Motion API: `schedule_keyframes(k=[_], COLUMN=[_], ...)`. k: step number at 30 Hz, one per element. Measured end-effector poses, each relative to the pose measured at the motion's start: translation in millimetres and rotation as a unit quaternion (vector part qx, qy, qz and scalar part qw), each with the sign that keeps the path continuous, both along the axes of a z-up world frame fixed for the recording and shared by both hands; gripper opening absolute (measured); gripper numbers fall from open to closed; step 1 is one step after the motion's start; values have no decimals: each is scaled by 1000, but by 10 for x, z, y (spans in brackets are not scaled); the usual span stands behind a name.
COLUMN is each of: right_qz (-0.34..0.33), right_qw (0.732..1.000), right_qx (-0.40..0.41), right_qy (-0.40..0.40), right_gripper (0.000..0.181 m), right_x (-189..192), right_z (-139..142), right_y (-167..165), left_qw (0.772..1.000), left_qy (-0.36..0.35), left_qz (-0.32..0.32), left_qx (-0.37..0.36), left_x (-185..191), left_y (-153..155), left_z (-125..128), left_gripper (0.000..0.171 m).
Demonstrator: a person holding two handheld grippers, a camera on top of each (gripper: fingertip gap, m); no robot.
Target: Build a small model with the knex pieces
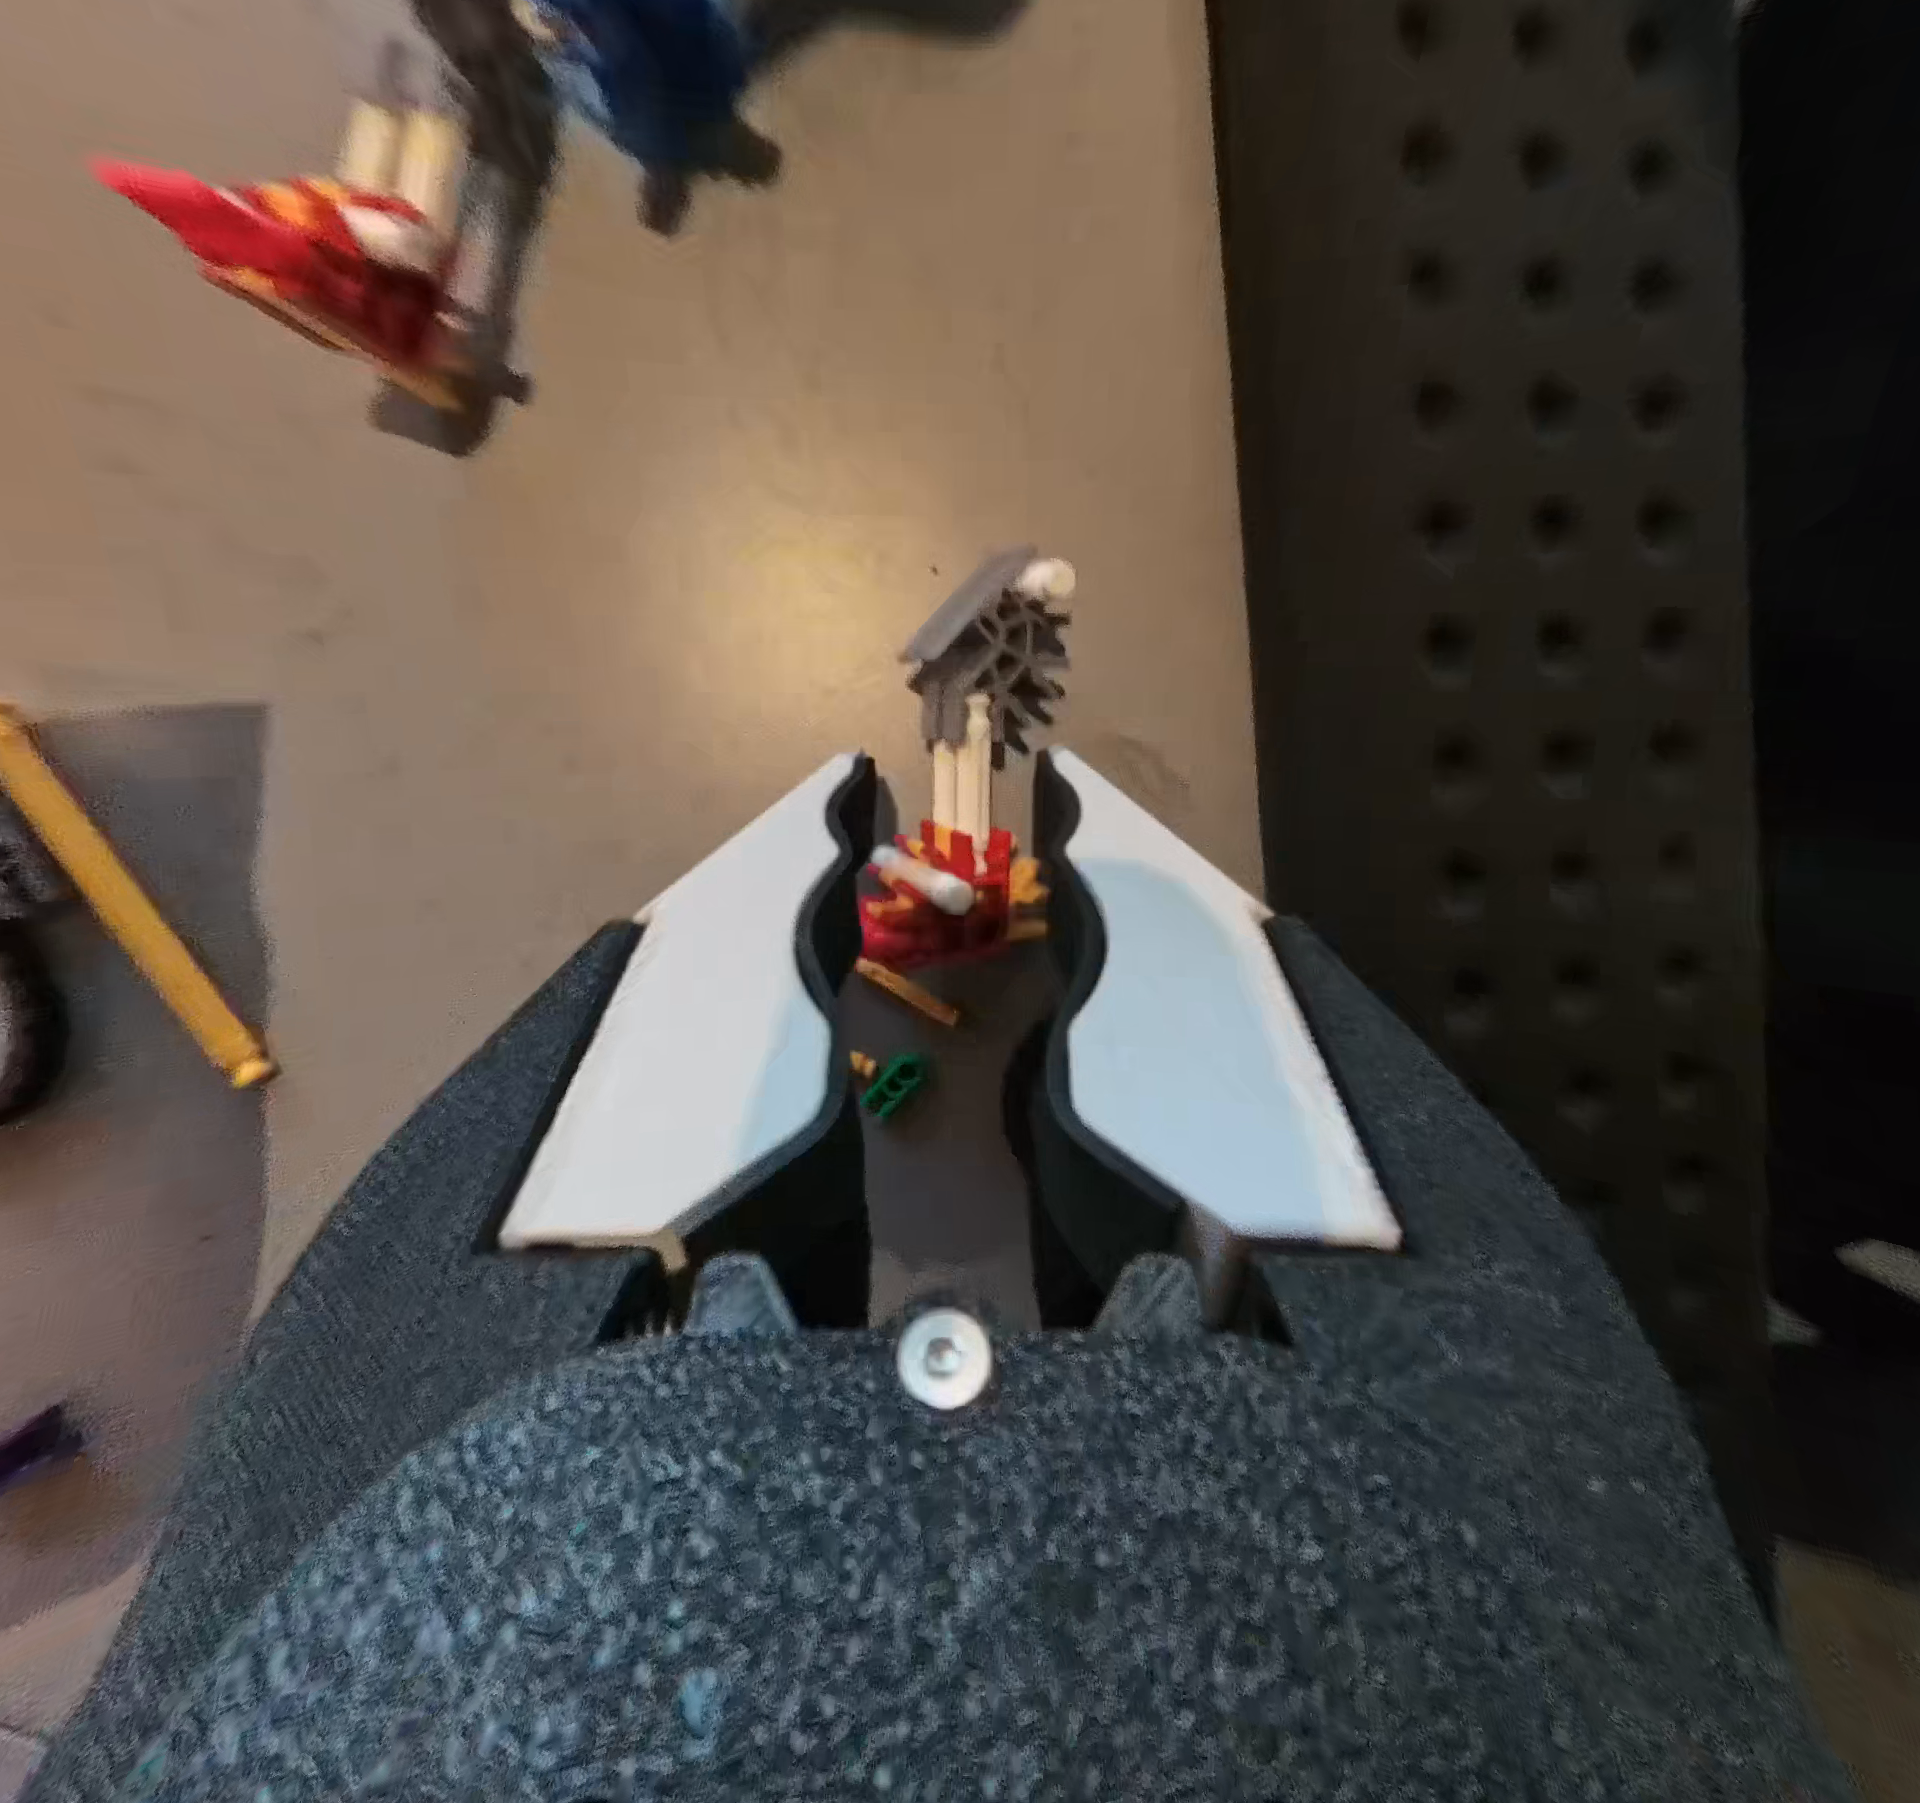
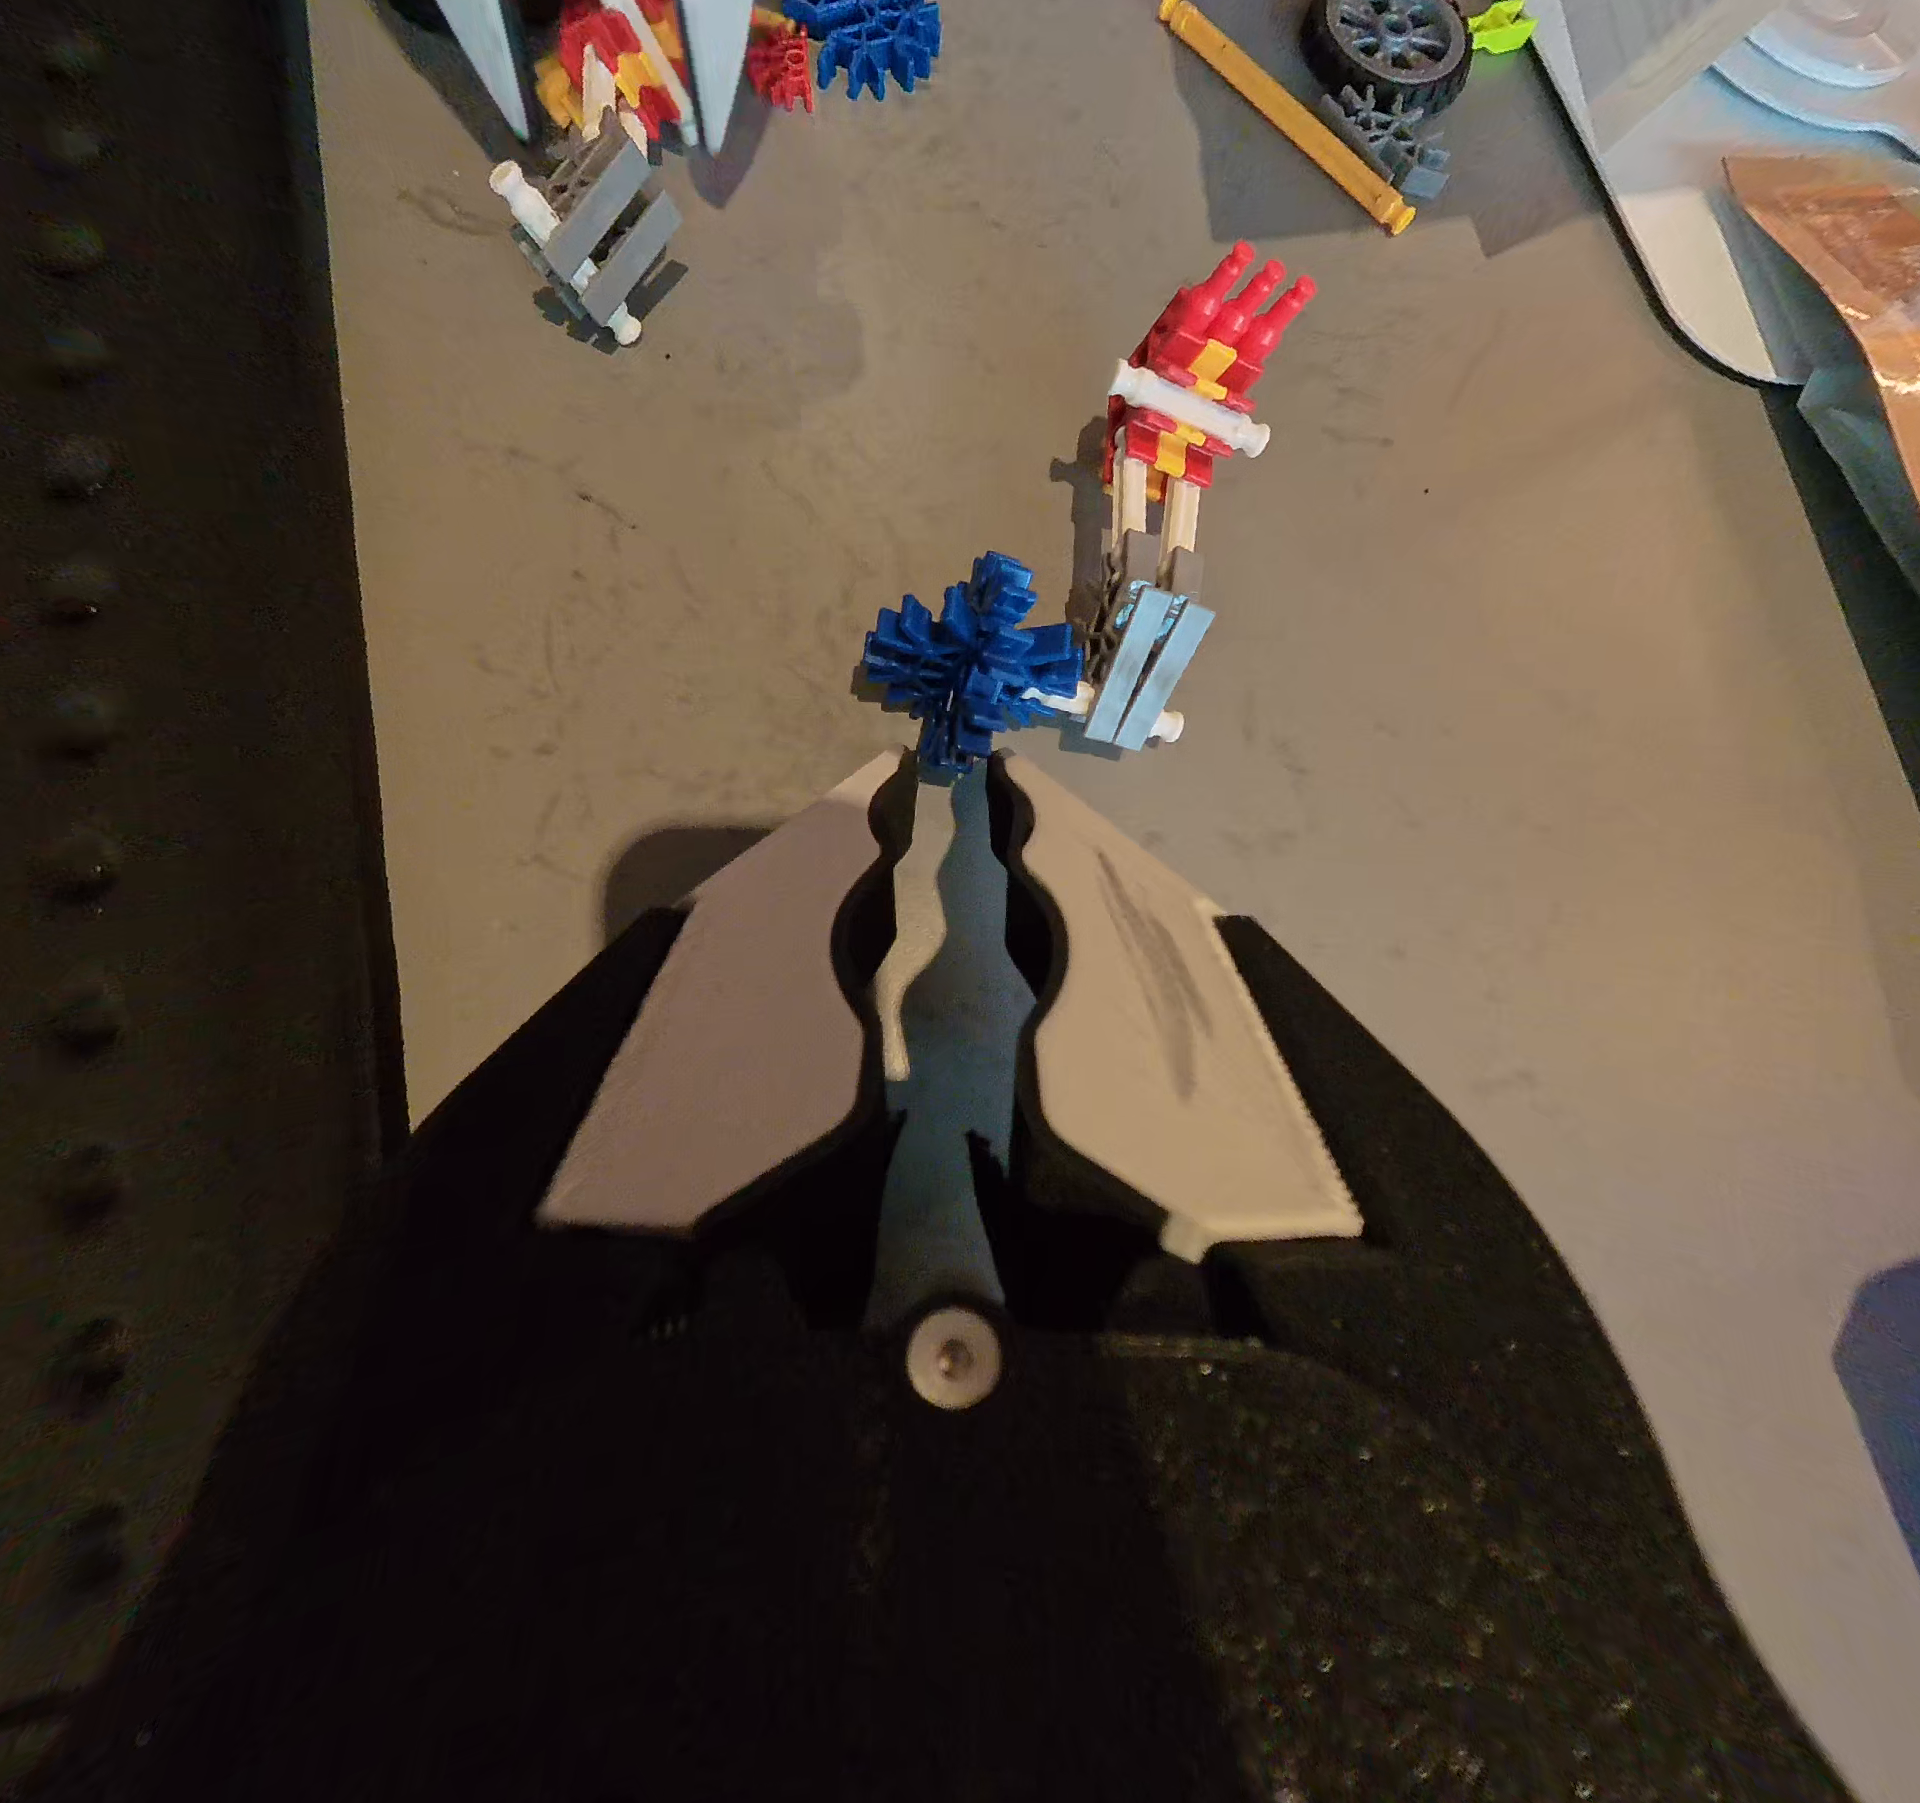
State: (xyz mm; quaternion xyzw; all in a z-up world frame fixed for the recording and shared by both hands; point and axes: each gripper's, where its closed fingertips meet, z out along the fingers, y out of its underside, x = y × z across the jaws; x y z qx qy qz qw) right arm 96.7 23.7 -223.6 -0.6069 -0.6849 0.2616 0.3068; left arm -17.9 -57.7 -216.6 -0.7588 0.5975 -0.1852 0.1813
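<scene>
My left gripper [image 1: 954, 777] is shut on a small toy assembly [image 1: 940, 886] of red and yellow connectors. White rods lead forward from it to a grey connector [image 1: 992, 652]. In the right wrist view this gripper [image 2: 618, 138] stands at the top left with the same assembly [image 2: 613, 49] between its fingers. My right gripper [image 2: 951, 766] is shut on a blue connector cluster [image 2: 966, 662] at its tips. A white rod joins the cluster to a grey and red assembly [image 2: 1195, 403]. That assembly shows blurred in the left wrist view [image 1: 312, 267].
On the tan table [image 2: 727, 506] lie a yellow rod [image 2: 1283, 106], a black wheel [image 2: 1387, 39], a grey connector [image 2: 1387, 138], a blue connector [image 2: 868, 23] and a small red one [image 2: 779, 65]. A black perforated panel [image 1: 1507, 506] borders the table. A clear plastic tray [image 2: 1704, 91] sits at the right. Spacing between my two grippers at the tips: around 15 centimeters.
</scene>
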Motion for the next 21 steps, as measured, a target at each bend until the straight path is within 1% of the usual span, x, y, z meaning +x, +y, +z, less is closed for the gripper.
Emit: schedule_keyframes(k=[2, 3, 4, 7, 8, 9, 10, 11, 12, 13, 14, 15, 16, 17, 18, 19, 20, 21], right_qz=[0, 0, 1, 3, 3, 3, 3, 3, 3, 3, 3, 3, 3, 4, 4, 4, 5, 5], right_qw=[1000, 1000, 1000, 1000, 1000, 1000, 1000, 1000, 1000, 1000, 1000, 1000, 1000, 1000, 1000, 1000, 1000, 1000], right_qx=[0, 0, 1, 2, 2, 3, 3, 3, 3, 3, 4, 4, 4, 4, 4, 4, 5, 5], right_qy=[0, -1, -2, -5, -5, -5, -5, -4, -4, -4, -4, -4, -4, -5, -5, -6, -6, -6], right_gripper=[13, 13, 13, 12, 12, 12, 12, 12, 12, 12, 12, 12, 12, 12, 12, 12, 11, 11], right_x=[0, 1, 0, -2, -3, -4, -4, -3, -3, -2, -1, 1, 0, -1, -2, -4, -5, -5], right_z=[0, -3, -6, -14, -14, -15, -14, -13, -12, -11, -12, -12, -13, -15, -15, -15, -16, -16], right_y=[0, 0, -1, -7, -8, -8, -8, -8, -7, -8, -9, -9, -9, -10, -12, -12, -13, -15], left_qw=[999, 999, 999, 986, 975, 957, 935, 908, 882, 875, 871, 870, 875, 881, 889, 898, 899, 893], left_qy=[29, 20, 25, 62, 74, 85, 114, 173, 232, 248, 233, 226, 224, 219, 201, 181, 171, 173], left_qz=[-23, -29, -18, 13, 28, 53, 57, 31, -3, -29, -34, -36, -36, -33, -32, -38, -38, -38], left_qx=[13, 13, 35, 154, 207, 272, 330, 380, 411, 414, 432, 437, 429, 418, 411, 398, 401, 413], left_x=[-27, 15, 23, 20, 51, 90, 119, 115, 93, 132, 203, 214, 197, 186, 214, 254, 275, 271], left_y=[-27, -56, 2, 322, 470, 646, 761, 817, 832, 771, 742, 712, 678, 645, 599, 526, 495, 496], left_z=[-123, -103, -92, 7, 69, 154, 191, 155, 74, -37, -46, -45, -44, -21, 16, 40, 87, 128], left_gripper=[19, 9, 7, 6, 6, 5, 5, 6, 13, 15, 12, 12, 12, 18, 28, 34, 35, 34])
